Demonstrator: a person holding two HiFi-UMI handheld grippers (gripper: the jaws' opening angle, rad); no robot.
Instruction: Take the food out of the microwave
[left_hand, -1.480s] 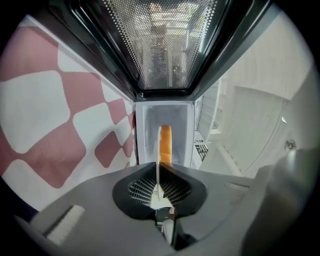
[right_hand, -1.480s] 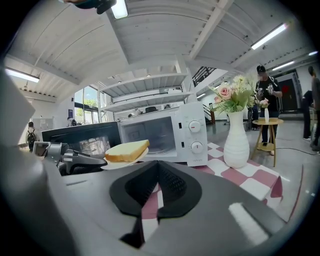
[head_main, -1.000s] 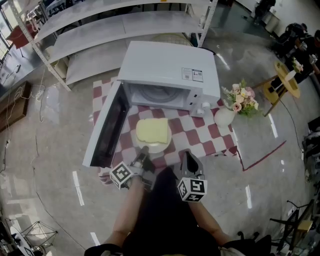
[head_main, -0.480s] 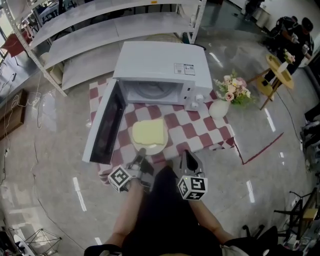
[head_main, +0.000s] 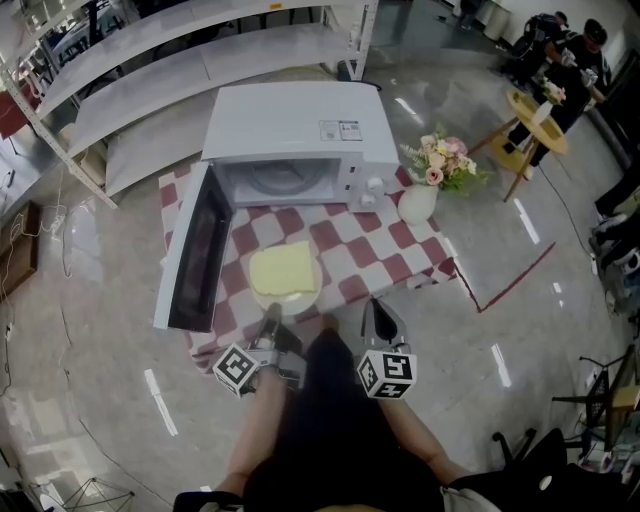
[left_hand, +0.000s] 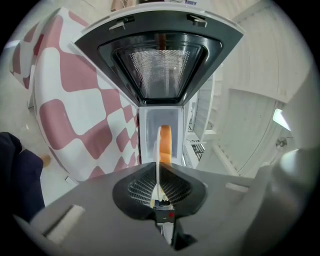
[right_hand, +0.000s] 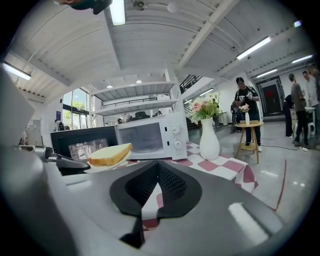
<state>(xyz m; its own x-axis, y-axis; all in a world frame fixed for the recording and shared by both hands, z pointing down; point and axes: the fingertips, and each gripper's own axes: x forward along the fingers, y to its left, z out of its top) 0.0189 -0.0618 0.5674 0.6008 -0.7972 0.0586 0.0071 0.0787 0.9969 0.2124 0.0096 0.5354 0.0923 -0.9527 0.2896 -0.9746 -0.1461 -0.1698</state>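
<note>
A slice of yellow bread (head_main: 281, 269) lies on a white plate (head_main: 300, 296) above the checked tablecloth (head_main: 400, 245), in front of the white microwave (head_main: 300, 125). The microwave door (head_main: 190, 250) hangs open to the left and its chamber is bare. My left gripper (head_main: 270, 312) is shut on the plate's near rim. In the left gripper view the plate (left_hand: 158, 150) stands edge-on between the jaws, the bread (left_hand: 166, 142) beside it. My right gripper (head_main: 370, 305) hovers to the right of the plate, shut on nothing. The right gripper view shows the bread (right_hand: 110, 154) at left.
A white vase with flowers (head_main: 420, 200) stands at the table's right corner. Metal shelving (head_main: 150, 60) runs behind the microwave. A round wooden side table (head_main: 535, 120) and several people are at the far right. Polished floor surrounds the small table.
The plate with the bread has come a little farther from the microwave, toward the table's front edge, still in my left gripper. My right gripper drew back alongside it.
</note>
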